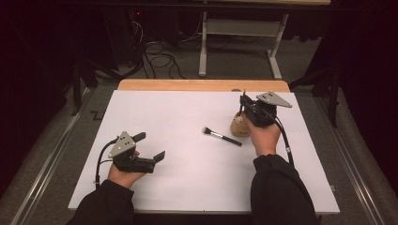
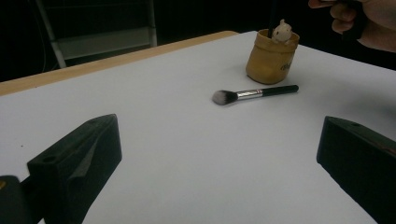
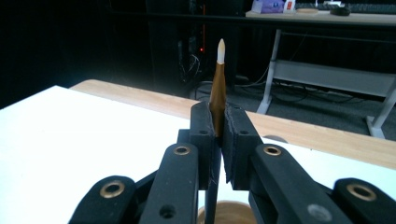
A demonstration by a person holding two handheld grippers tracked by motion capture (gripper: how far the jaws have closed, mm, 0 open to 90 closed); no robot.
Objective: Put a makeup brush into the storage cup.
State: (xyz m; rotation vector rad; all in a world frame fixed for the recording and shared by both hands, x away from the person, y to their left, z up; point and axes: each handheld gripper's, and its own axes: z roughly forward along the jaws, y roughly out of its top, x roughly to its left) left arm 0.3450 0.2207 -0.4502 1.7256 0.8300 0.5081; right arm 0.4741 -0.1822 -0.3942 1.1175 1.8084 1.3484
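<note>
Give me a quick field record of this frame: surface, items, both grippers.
surface: white table with a wooden far edge
holder: tan pot standing upright at the far right
loose item: makeup brush lying flat beside the pot, apart from it
held item: thin brush, upright, its lower end over the pot's mouth
right gripper: shut on the thin brush, above the pot
left gripper: open, holding nothing, near left of the table
</note>
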